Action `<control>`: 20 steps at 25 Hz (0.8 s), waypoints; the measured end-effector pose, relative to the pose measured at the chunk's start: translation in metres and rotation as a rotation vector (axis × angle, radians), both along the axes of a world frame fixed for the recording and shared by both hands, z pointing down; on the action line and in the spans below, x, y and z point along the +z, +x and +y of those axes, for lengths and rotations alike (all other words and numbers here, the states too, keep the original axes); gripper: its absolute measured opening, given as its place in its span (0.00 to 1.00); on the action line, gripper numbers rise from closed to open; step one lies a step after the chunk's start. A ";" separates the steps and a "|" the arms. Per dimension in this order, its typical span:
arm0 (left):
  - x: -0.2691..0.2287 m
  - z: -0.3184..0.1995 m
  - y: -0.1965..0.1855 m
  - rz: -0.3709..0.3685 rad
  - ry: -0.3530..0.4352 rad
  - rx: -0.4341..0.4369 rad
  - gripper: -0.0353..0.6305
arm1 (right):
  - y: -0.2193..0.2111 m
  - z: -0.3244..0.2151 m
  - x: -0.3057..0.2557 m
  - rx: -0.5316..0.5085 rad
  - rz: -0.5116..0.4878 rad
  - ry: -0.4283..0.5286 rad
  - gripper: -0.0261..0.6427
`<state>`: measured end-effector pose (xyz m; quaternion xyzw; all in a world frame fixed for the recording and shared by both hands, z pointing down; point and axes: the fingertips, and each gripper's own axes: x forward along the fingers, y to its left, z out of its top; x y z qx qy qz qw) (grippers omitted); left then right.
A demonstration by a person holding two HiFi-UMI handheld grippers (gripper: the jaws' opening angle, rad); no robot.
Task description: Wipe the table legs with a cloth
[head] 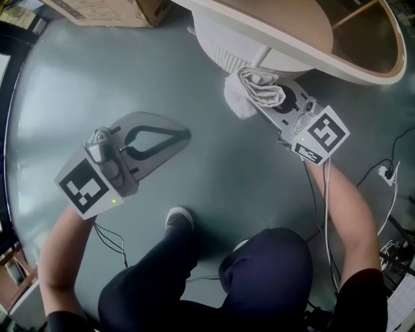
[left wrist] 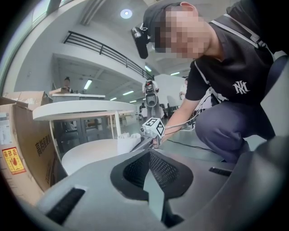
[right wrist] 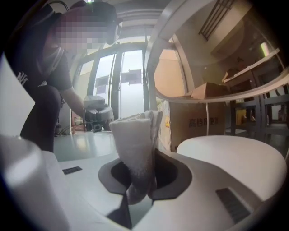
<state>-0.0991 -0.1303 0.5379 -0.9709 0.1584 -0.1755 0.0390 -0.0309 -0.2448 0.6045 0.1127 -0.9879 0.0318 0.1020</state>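
A pale folded cloth (head: 262, 87) is clamped in my right gripper (head: 258, 98), right beside the white table leg (head: 262, 57) where it meets the round ribbed base (head: 224, 45). The wood-coloured table top (head: 311, 23) hangs above. In the right gripper view the cloth (right wrist: 135, 149) stands up between the jaws of the right gripper (right wrist: 137, 189), with the white base (right wrist: 226, 158) to the right. My left gripper (head: 185, 135) hovers over the grey floor, shut and holding nothing. From the left gripper (left wrist: 150, 155) I see the table leg (left wrist: 117, 128) and the cloth (left wrist: 126, 143).
A cardboard box (head: 110, 10) stands behind the table, also close on the left in the left gripper view as the box (left wrist: 22, 149). The person crouches with a shoe (head: 178, 217) between the grippers. Cables and a plug (head: 388, 172) lie on the floor at right.
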 end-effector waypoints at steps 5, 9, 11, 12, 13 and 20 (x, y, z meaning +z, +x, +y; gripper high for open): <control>0.014 0.003 0.002 -0.009 -0.022 0.014 0.06 | 0.012 -0.001 0.080 0.039 0.123 -0.111 0.15; 0.031 0.003 0.006 -0.036 -0.049 0.045 0.06 | 0.010 -0.004 0.126 0.026 0.194 -0.143 0.15; 0.039 0.003 0.007 -0.039 -0.057 0.052 0.06 | 0.008 -0.004 0.148 0.015 0.238 -0.155 0.15; 0.043 0.002 0.008 -0.039 -0.061 0.054 0.06 | 0.007 -0.005 0.158 0.012 0.257 -0.162 0.15; 0.045 0.002 0.008 -0.039 -0.066 0.055 0.06 | 0.007 -0.005 0.168 0.011 0.276 -0.172 0.15; 0.050 0.005 0.011 -0.029 -0.065 0.066 0.06 | 0.007 -0.006 0.222 0.002 0.452 -0.284 0.15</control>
